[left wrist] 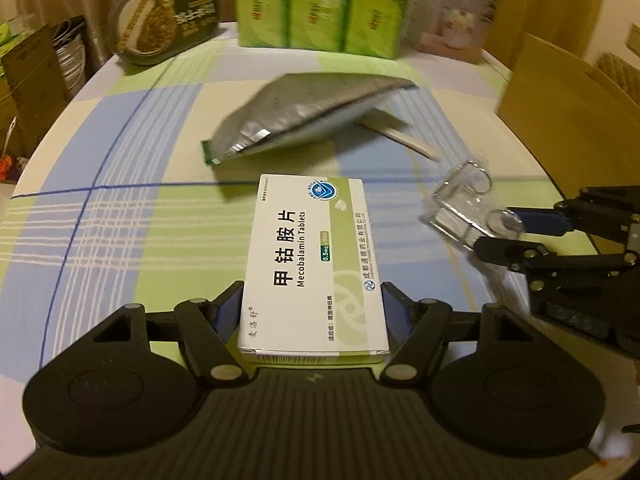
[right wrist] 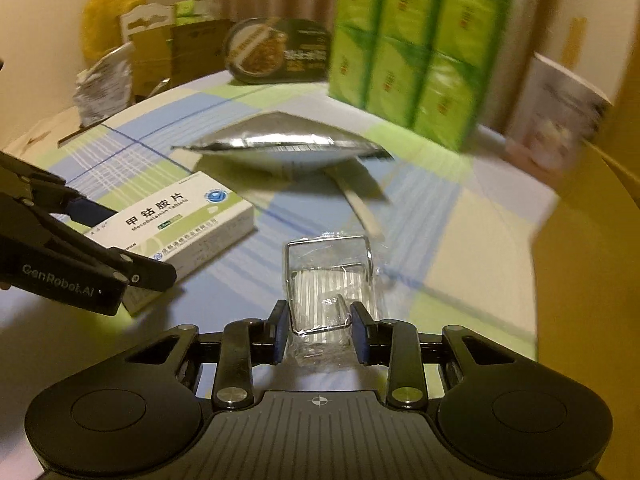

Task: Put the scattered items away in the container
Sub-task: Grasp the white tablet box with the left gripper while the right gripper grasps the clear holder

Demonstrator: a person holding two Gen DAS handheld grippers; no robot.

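Observation:
A white and green medicine box [left wrist: 308, 248] printed "Mecobalamin Tablets" sits between the fingers of my left gripper [left wrist: 313, 292], which is shut on its near end. In the right wrist view, the same box [right wrist: 188, 220] and left gripper [right wrist: 142, 244] are at the left, low over the checked cloth. My right gripper [right wrist: 320, 312] is shut on a clear plastic packet [right wrist: 328, 276] with a wire loop inside. The left wrist view has that packet [left wrist: 460, 204] and right gripper [left wrist: 500, 230] at the right. An open brown cardboard box [left wrist: 568, 100] [right wrist: 588, 260] stands at the table's right side.
A silver foil pouch [left wrist: 296, 116] [right wrist: 280, 144] lies mid-table over a wooden stick [left wrist: 408, 138] [right wrist: 364, 212]. At the back stand a green tissue pack [left wrist: 320, 4] [right wrist: 416, 48], a dark oval food tray [left wrist: 168, 20] [right wrist: 276, 52] and a white carton [left wrist: 452, 12] [right wrist: 560, 120].

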